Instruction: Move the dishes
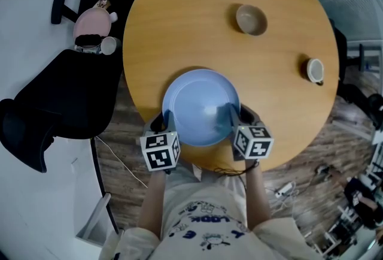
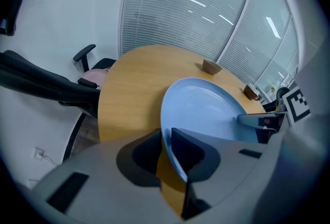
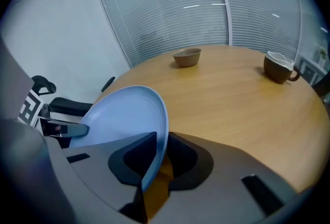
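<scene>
Plainly, a smooth round plate (image 1: pixel 200 103) overlies the wooden table (image 1: pixel 179 31).

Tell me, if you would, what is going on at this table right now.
A person is handling a blue plate with two handheld grippers. The left gripper is clamped on its left rim and the right gripper on its right rim. The plate is at the near edge of the round wooden table. A tan bowl and a cup stand farther off, untouched.
</scene>
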Demonstrator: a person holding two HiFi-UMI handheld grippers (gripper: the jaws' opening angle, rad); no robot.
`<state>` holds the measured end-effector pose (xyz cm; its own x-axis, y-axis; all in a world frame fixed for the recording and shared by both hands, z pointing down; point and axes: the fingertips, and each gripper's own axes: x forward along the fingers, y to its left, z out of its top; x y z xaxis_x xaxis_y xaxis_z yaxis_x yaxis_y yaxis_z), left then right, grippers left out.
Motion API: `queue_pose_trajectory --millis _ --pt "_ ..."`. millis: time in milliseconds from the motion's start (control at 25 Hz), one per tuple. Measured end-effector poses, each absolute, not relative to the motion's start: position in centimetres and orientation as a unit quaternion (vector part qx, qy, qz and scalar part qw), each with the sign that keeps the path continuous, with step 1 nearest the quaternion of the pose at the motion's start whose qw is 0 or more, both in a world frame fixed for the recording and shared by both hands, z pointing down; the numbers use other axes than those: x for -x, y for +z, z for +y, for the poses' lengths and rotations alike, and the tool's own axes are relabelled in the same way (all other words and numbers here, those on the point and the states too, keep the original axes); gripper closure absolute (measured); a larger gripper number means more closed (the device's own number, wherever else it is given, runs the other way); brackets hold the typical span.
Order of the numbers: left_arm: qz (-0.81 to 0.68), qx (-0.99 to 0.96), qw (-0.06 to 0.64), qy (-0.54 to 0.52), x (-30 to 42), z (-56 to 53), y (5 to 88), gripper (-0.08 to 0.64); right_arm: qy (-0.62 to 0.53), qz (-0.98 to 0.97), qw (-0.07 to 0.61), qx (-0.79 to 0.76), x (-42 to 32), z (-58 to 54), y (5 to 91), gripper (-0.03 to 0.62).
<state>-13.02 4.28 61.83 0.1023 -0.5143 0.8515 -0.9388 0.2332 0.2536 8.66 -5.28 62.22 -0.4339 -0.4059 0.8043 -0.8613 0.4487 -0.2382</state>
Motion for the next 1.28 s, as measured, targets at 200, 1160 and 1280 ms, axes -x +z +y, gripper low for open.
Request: queue_pose_trajectory --millis 200,1160,1280 --pt "-0.627 -0.573 0.486 0.206 13.1 4.3 61.8 0.515 0.374 -0.767 0.311 -0.417 -8.7 -5.4 61.9 0.552" --pt "-0.628 -0.588 0.455 0.23 21.3 -7.8 58.0 0.517 0.374 -0.751 0.302 -0.453 -0.9 -16.1 58.1 0.554" --pt "-0.627 -0.587 0.456 0.235 22.5 -9.6 58.6 0.517 0.378 -0.745 0.31 -0.454 -0.3 -17.5 59.6 0.554"
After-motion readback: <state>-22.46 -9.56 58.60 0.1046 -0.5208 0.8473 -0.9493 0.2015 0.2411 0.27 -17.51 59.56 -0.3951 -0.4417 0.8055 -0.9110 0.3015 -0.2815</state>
